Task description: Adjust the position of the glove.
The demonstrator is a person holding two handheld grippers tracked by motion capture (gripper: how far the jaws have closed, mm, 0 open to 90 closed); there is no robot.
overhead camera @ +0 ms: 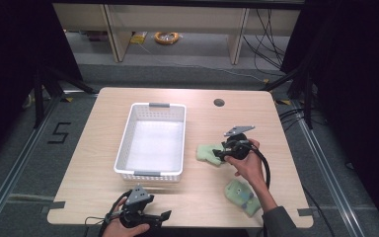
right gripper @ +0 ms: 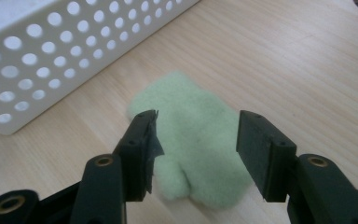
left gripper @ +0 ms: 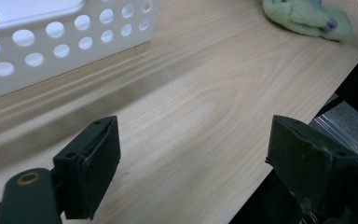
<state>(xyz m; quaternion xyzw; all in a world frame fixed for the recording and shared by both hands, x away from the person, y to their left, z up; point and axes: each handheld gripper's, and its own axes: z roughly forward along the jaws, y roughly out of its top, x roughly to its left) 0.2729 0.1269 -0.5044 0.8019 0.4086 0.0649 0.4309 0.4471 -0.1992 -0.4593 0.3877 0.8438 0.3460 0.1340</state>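
Note:
A pale green fuzzy mitten (overhead camera: 207, 153) (right gripper: 196, 140) lies flat on the wooden table, just right of the white perforated basket (overhead camera: 148, 174) (right gripper: 51, 56). My right gripper (overhead camera: 219, 154) (right gripper: 196, 128) hovers over the mitten with its jaws apart on either side of it, and the pads do not press on the fabric. A second green mitten (overhead camera: 243, 196) (left gripper: 307, 17), with a small purple mark, lies near the table's front right. My left gripper (overhead camera: 164, 216) (left gripper: 193, 140) rests at the front edge, wide open, with nothing between its jaws.
The basket (left gripper: 51, 32) has nothing in it and stands left of centre. A round cable hole (overhead camera: 219, 102) sits in the table's far right part. Bare wood (overhead camera: 207, 197) lies between the two grippers. The table's front edge is close to my left gripper.

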